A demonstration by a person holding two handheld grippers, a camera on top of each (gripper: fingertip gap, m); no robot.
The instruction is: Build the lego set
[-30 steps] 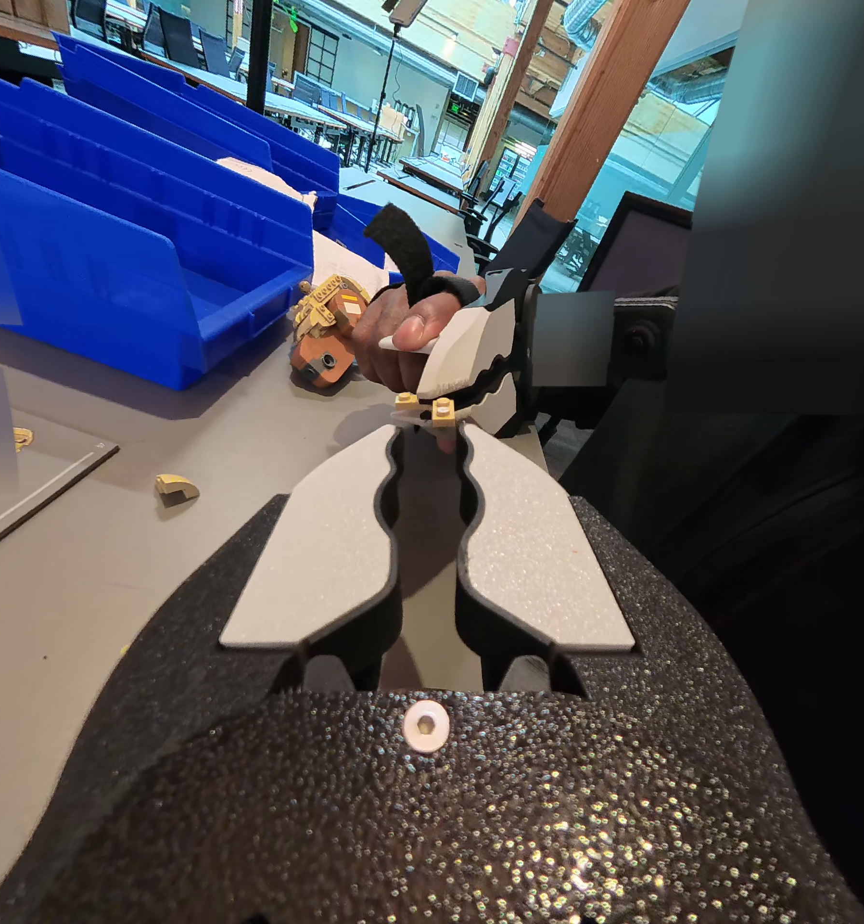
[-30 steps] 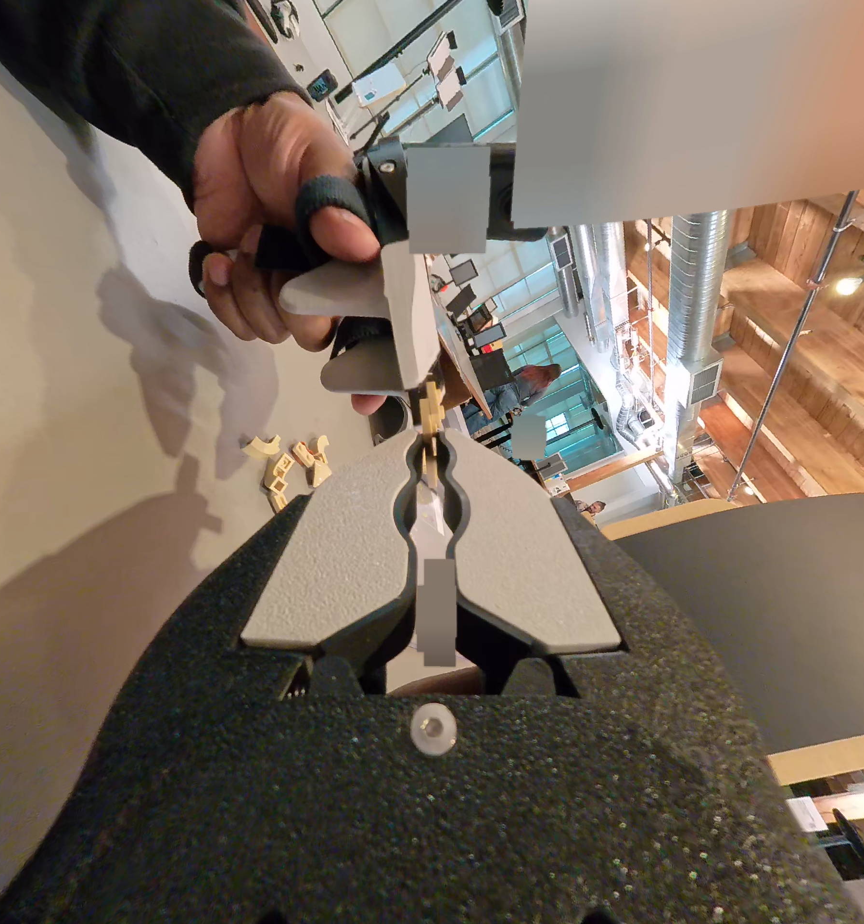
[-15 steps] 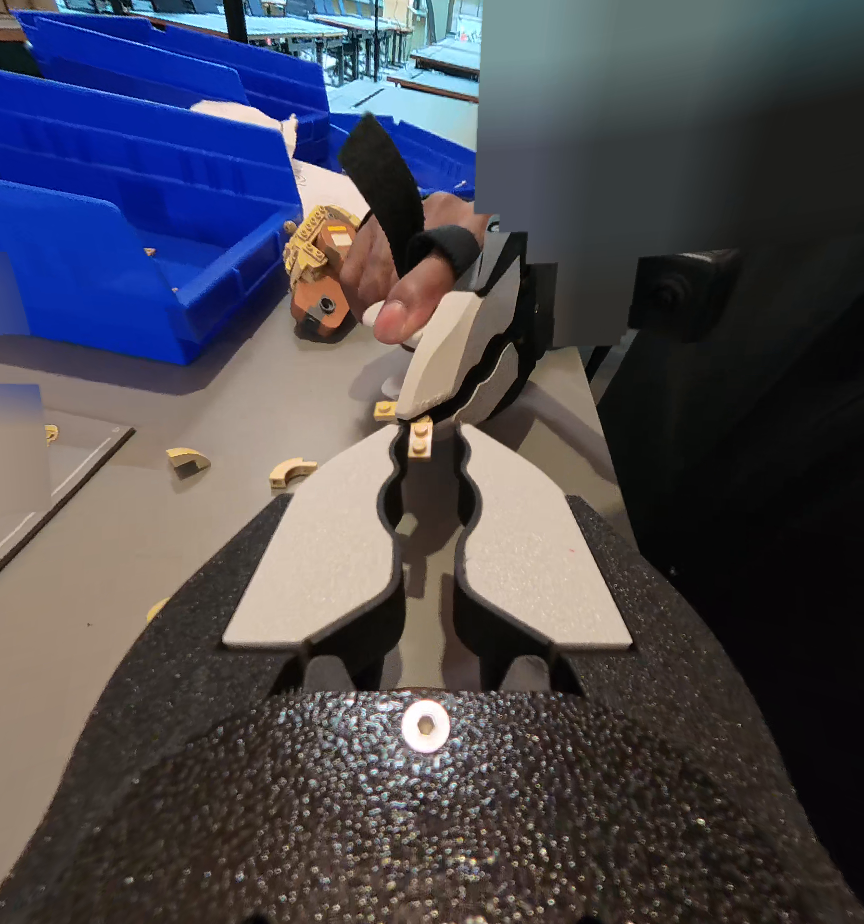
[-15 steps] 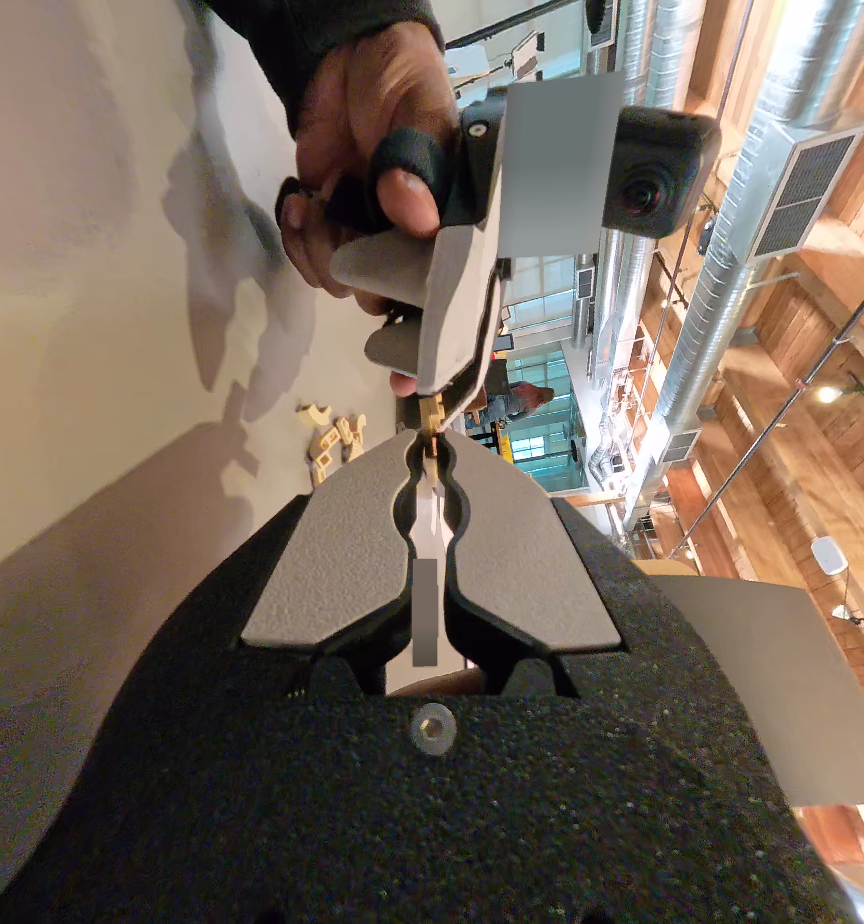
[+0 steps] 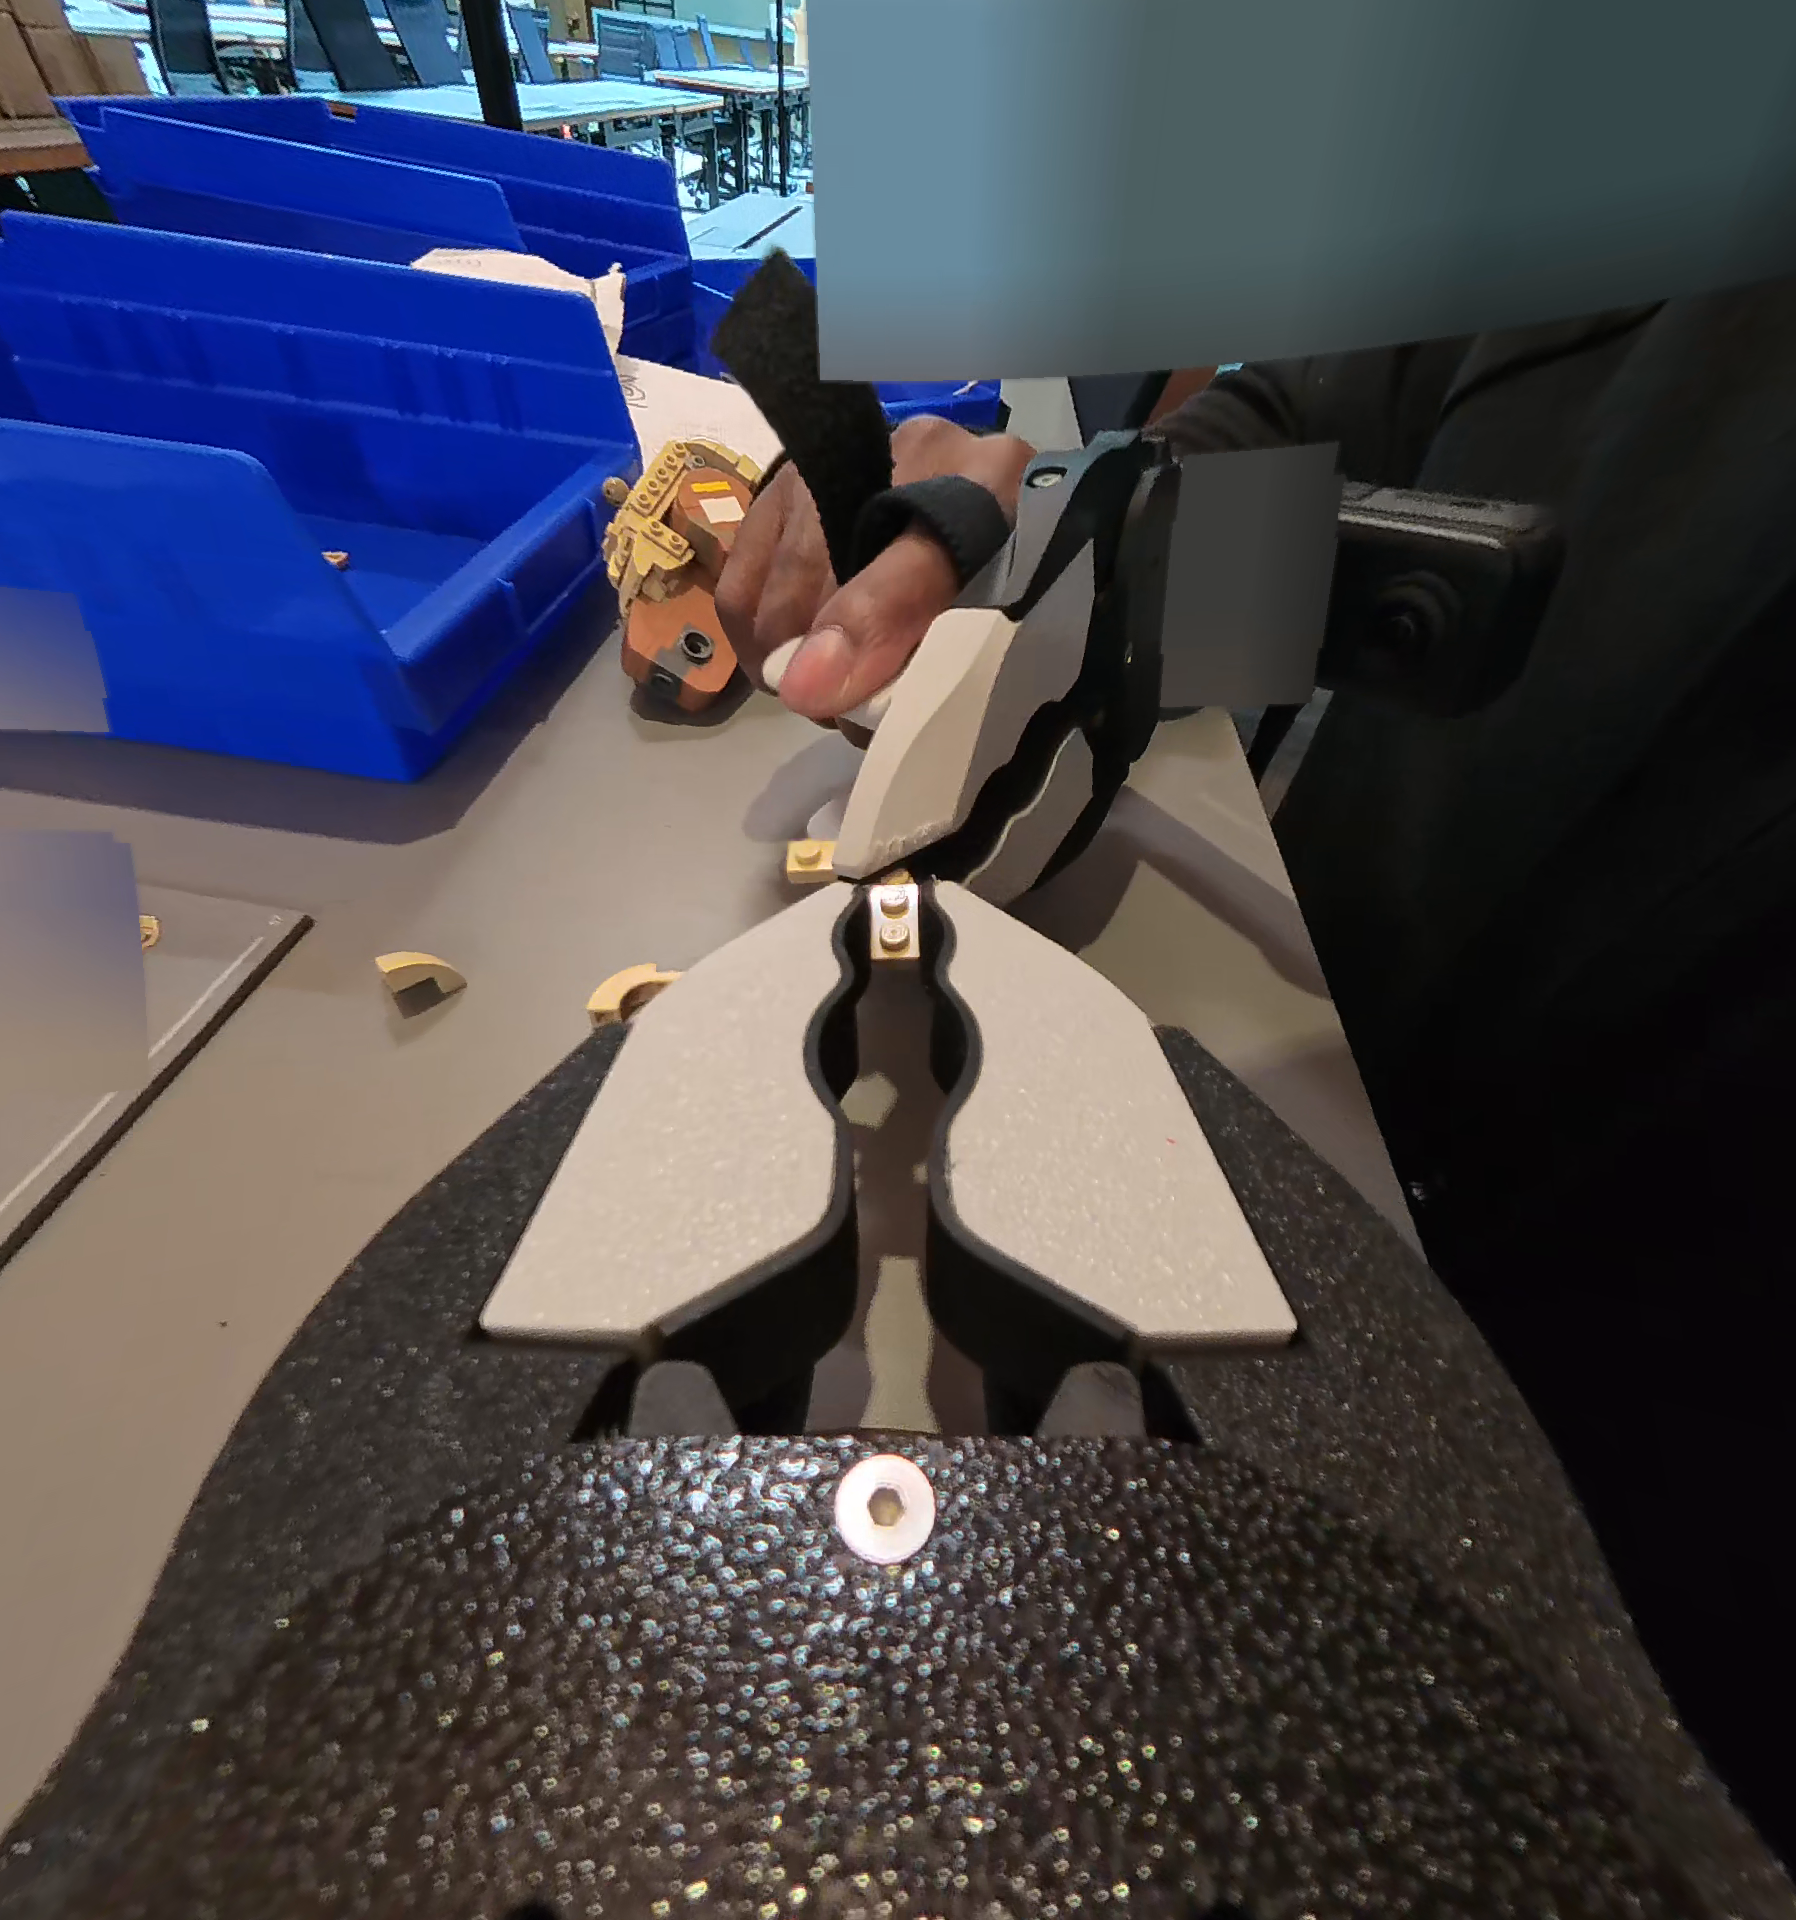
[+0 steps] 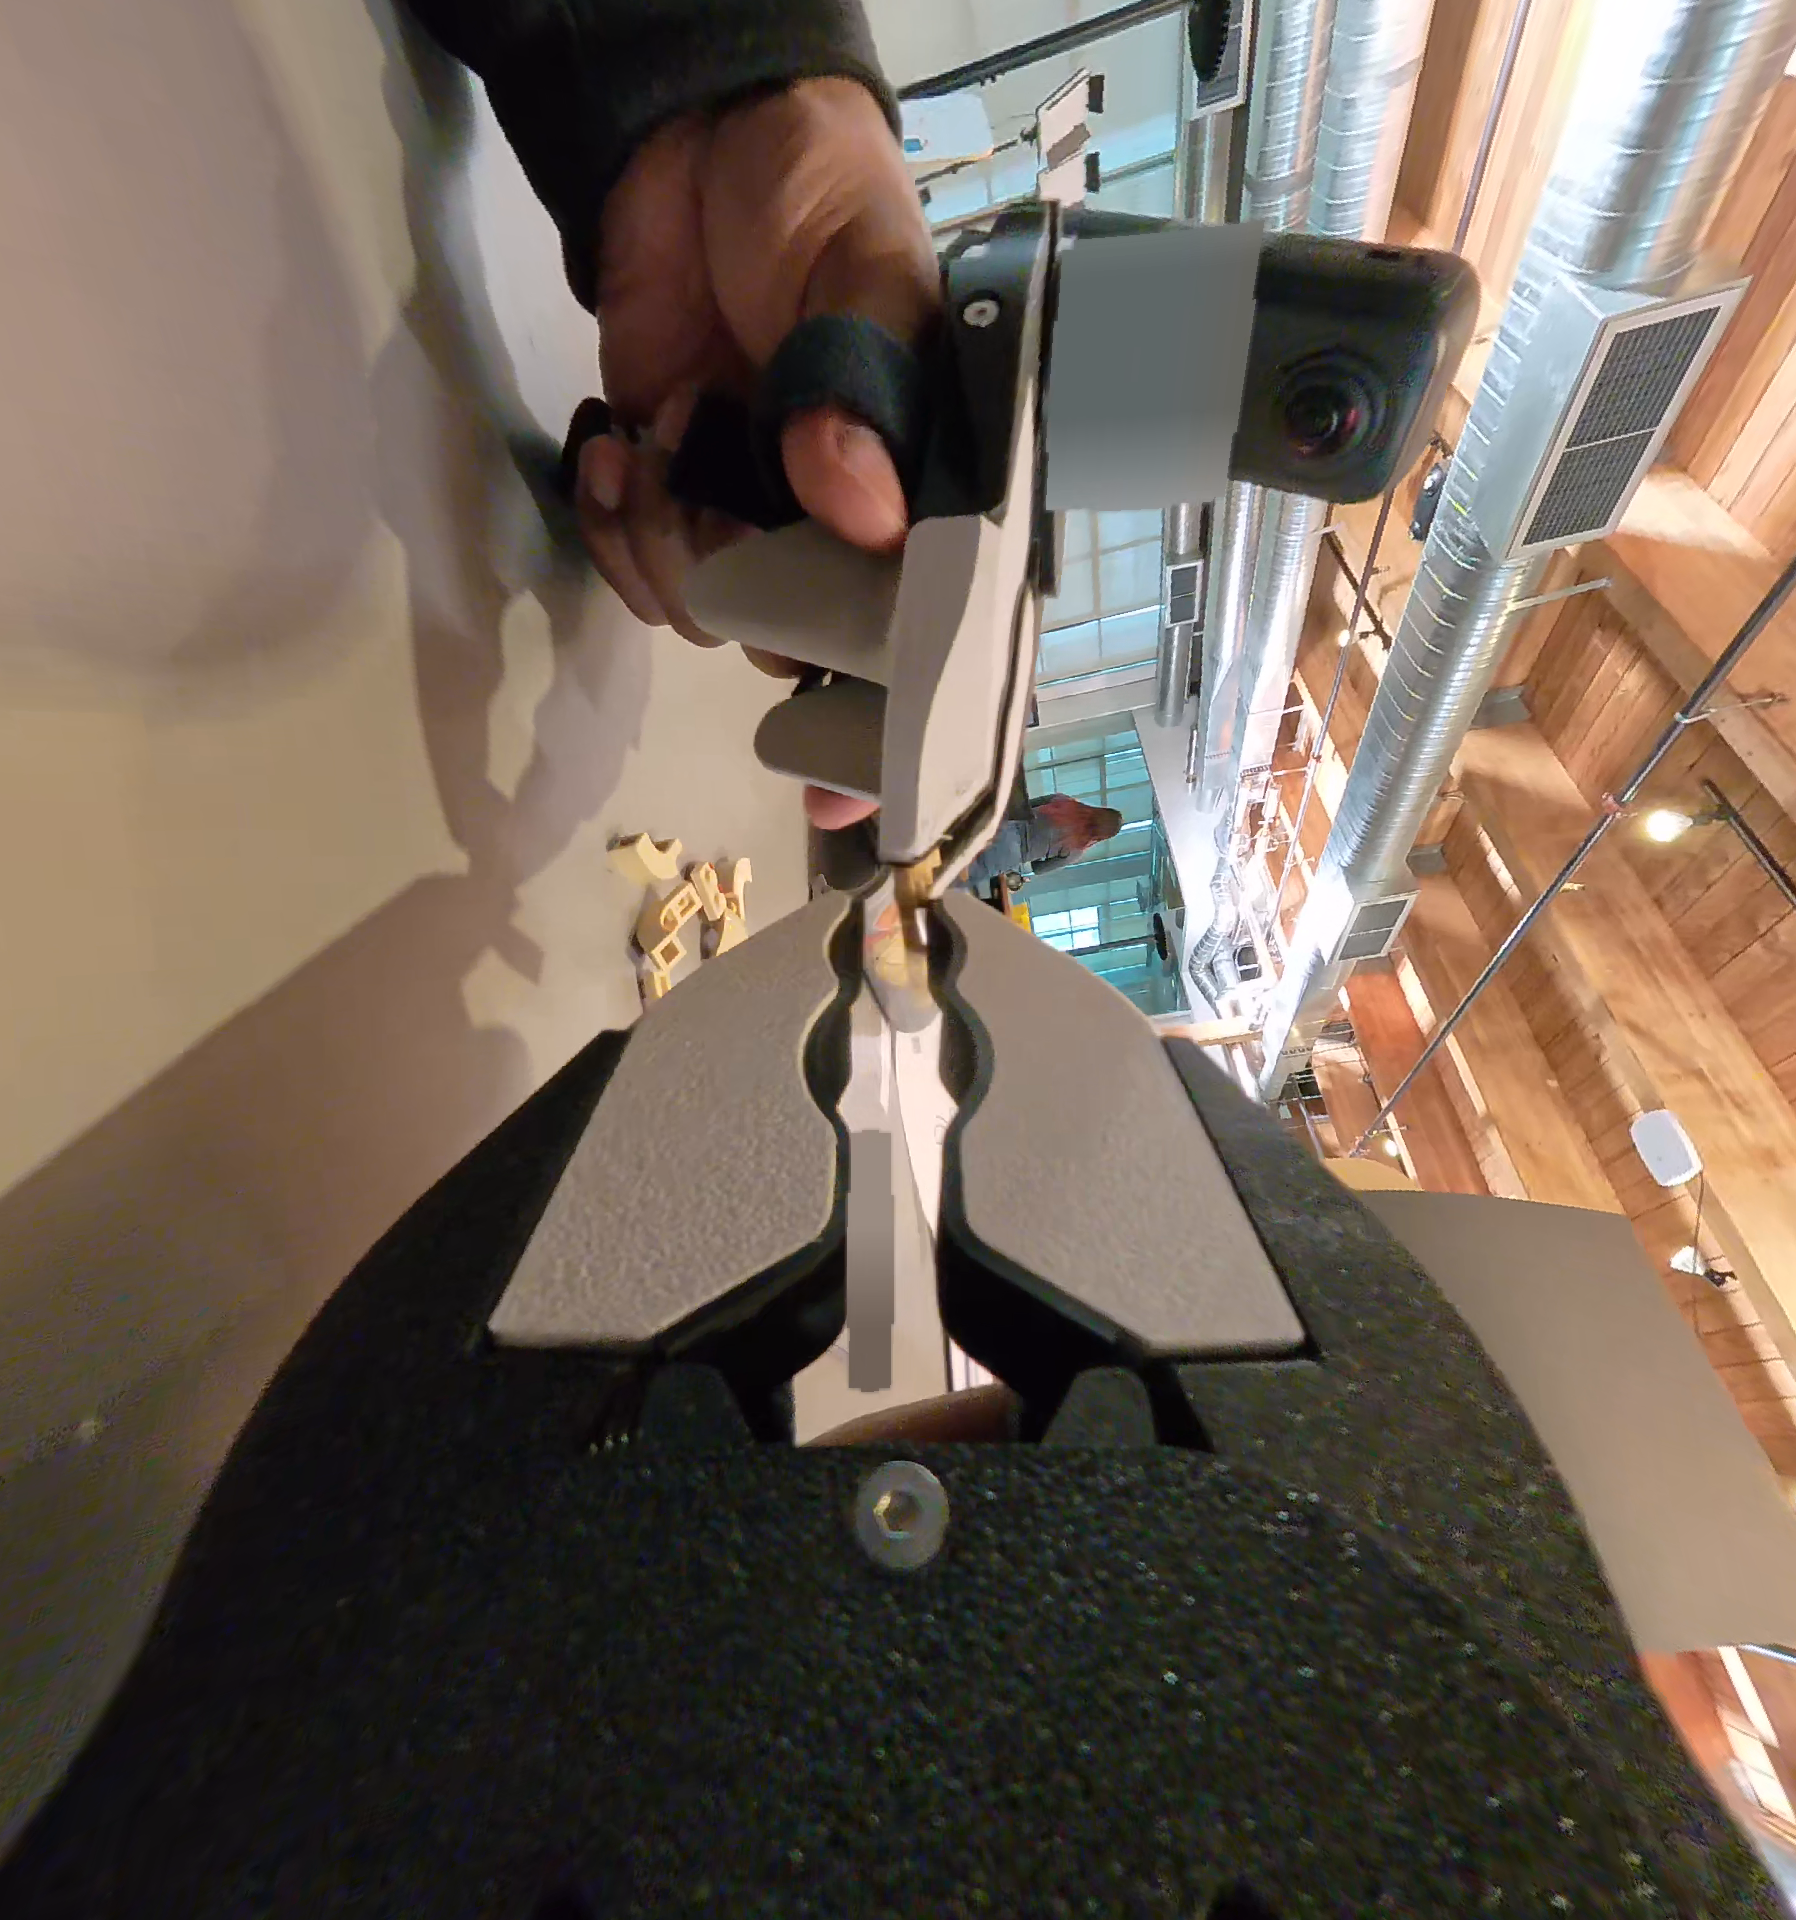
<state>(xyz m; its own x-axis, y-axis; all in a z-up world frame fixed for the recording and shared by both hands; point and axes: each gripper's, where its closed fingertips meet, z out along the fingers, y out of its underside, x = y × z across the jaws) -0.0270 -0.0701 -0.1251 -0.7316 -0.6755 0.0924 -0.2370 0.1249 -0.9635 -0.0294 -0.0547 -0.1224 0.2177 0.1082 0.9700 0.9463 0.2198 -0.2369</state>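
No legible writing anywhere.

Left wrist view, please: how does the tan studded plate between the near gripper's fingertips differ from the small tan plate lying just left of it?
The held plate shows two studs in a row; the loose plate shows one. The held plate is pinched off the surface by the left gripper, with the right gripper at its far end; the loose plate lies flat and ungripped on the grey table. Both are thin, tan, studded pieces.
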